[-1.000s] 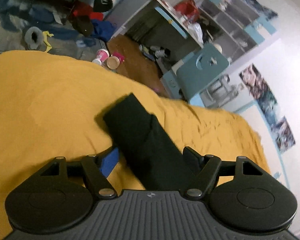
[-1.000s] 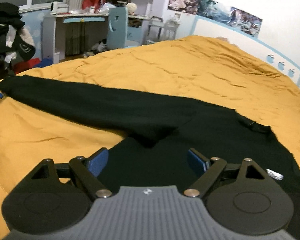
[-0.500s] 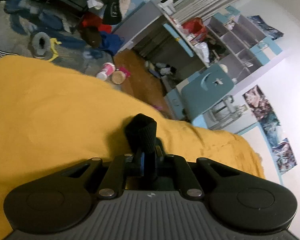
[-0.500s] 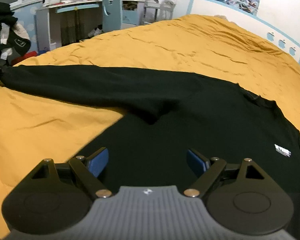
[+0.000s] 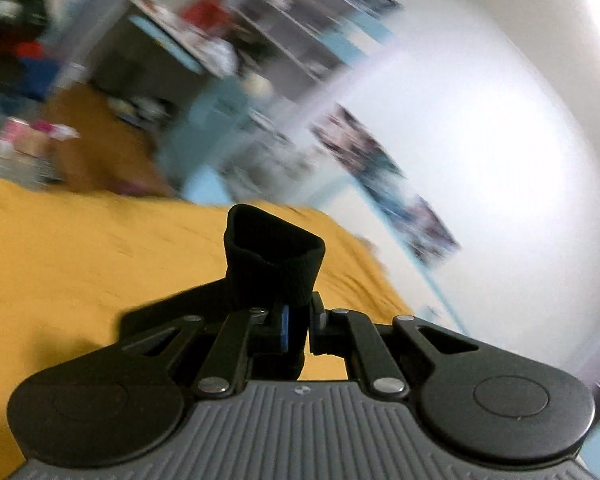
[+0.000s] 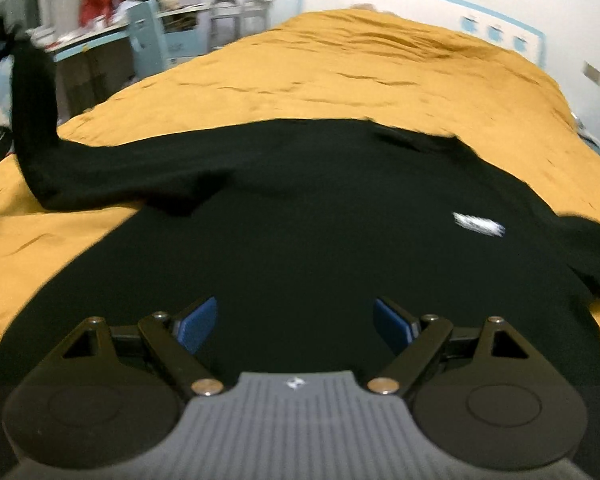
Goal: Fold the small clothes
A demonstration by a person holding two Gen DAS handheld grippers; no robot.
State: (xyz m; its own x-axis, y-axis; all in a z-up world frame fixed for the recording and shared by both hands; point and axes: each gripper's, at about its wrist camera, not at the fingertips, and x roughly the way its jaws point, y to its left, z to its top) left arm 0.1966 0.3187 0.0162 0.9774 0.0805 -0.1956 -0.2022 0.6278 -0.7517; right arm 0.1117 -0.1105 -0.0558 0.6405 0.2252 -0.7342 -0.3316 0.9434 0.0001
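Note:
A black long-sleeved top (image 6: 300, 208) lies spread on the yellow bedcover (image 6: 360, 64), a small white logo (image 6: 478, 224) on its chest. My left gripper (image 5: 298, 330) is shut on the ribbed cuff (image 5: 274, 256) of one sleeve, which stands up above the pads, lifted off the bed. In the right wrist view that sleeve (image 6: 34, 92) rises steeply at the far left. My right gripper (image 6: 294, 320) hangs open over the top's body, nothing between its blue pads (image 6: 198, 322).
Beyond the bed's far edge stand a light blue chair (image 6: 148, 40), a cluttered desk (image 6: 88, 40) and shelves. Posters (image 5: 380, 172) hang on the white wall. The blue headboard (image 6: 496, 28) bounds the bed at the back right. Clutter covers the floor (image 5: 24, 136).
My left gripper closed on the sleeve's cuff and lifted it off the bed, swinging right. My right gripper moved over the top's body and stayed open.

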